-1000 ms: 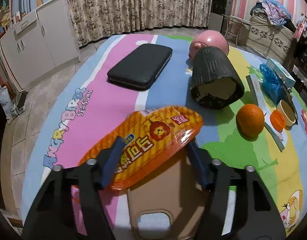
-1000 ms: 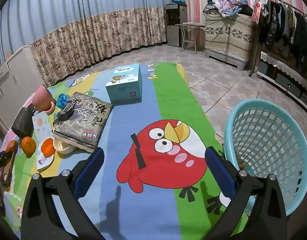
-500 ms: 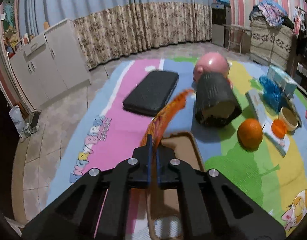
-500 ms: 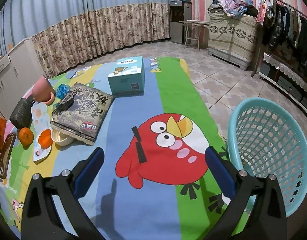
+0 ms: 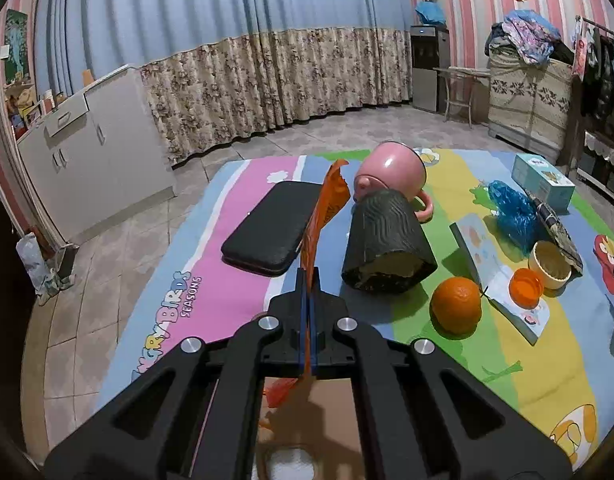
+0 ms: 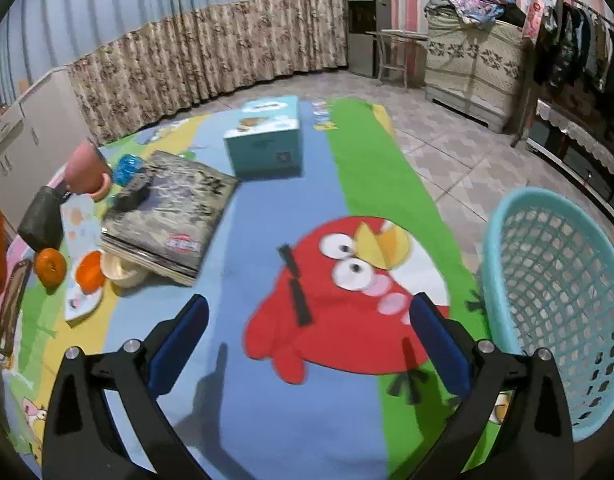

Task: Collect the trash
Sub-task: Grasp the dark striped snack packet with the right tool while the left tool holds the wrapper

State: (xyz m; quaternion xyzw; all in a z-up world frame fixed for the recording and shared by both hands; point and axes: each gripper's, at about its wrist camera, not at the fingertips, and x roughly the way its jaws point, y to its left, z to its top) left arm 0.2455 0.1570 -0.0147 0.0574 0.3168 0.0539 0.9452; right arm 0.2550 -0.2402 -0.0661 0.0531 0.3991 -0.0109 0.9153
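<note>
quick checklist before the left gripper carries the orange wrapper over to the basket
1. Left gripper shut on the orange wrapper: ok.
2. Wrapper lifted off the brown tray: ok, it stands edge-up between the pads.
3. Grip secure against slipping: cannot tell, the film is thin.
4. Teal basket upright with its mouth open: ok.
5. Right gripper open, holding nothing: ok.
6. Mat between wrapper and basket unobstructed: cannot tell; magazine and box lie partway.

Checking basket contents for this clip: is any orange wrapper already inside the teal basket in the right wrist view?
No. The teal basket shows no wrapper; the orange wrapper is pinched in the left gripper.
</note>
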